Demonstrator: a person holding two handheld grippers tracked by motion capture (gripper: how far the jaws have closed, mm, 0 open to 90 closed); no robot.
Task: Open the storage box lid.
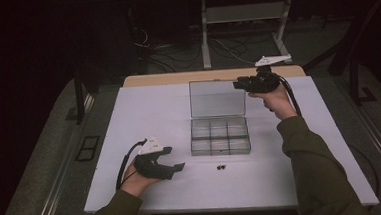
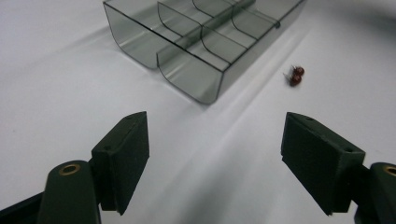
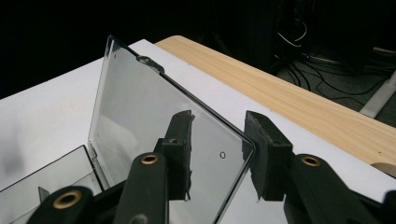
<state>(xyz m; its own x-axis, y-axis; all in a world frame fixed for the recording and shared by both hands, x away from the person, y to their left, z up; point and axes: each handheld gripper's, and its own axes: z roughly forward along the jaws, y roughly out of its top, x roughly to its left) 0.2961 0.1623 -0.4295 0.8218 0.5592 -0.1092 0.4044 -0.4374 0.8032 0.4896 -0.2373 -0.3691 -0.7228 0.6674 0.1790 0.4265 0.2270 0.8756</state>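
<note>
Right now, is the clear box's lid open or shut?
Open: the lid stands upright behind the compartments, its corner between the right gripper jaws.

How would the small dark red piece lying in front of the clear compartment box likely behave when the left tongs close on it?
The small dark red piece looks rounded and glossy, so it may roll or squirt out from between the flat pads. It seems tiny and light, so a nudge could probably send it skidding on the smooth white table. The left tongs stand open short of it.
</note>
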